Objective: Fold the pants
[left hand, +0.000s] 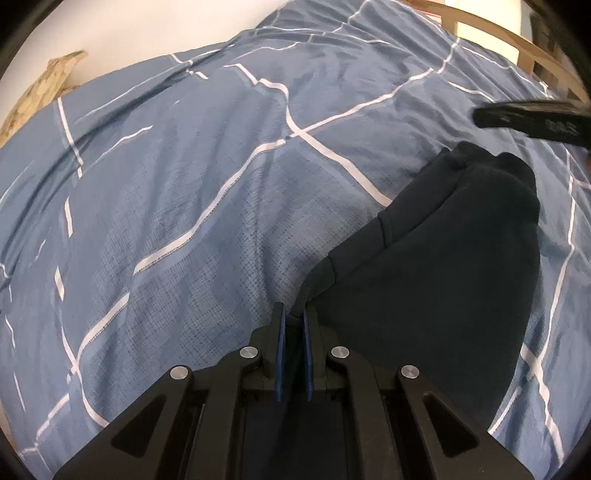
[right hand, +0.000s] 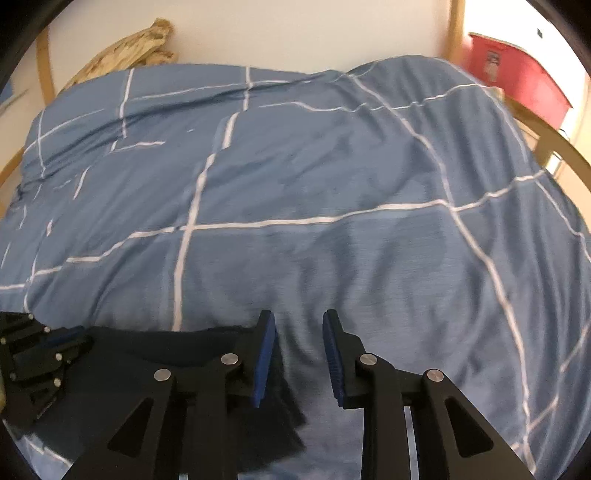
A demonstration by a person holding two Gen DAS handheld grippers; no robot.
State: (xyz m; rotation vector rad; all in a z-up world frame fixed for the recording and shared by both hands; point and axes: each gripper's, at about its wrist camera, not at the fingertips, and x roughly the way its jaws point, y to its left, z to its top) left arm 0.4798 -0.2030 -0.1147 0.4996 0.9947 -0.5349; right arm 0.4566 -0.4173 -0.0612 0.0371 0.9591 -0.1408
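Left tongs (left hand: 294, 317) sit nearest the lens, blue pads almost together, clamped on a thin edge of the dark pants (left hand: 436, 280). In the left wrist view the pants lie folded into a thick, rounded bundle on the bed, running from the tongs up and to the right. A seam and a ribbed hem or cuff show along the bundle's left side.

Right tongs (right hand: 299, 350) stand apart w/ nothing between the pads. Only blue duvet (right hand: 332, 177) shows in the gap. A corner of the pants lies just left of and under the left pad in that view. Whether that pad brushes the cloth I can't tell.

Handling, as a judgement: fabric looks like soft, matte knit or fleece, limp, fairly light, not slippery, not fragile. It will sag and drape when lifted, so a one-point pinch lets layers slide apart. Best hold is prob. at an edge or corner, catching all layers, one set of tongs per end. Duvet underneath is soft and wrinkly, so a deep pinch could grab bedding too.

Counts: 1 pair of pants; 2 sets of tongs; 1 bed w/ 1 blue duvet w/ white grid lines; 1 pale crumpled item (right hand: 125, 55) by the wall at the bed's far end; 1 red object (right hand: 517, 77) beyond the bed's right side; a curved wooden rail (left hand: 491, 33) at the bed's edge.
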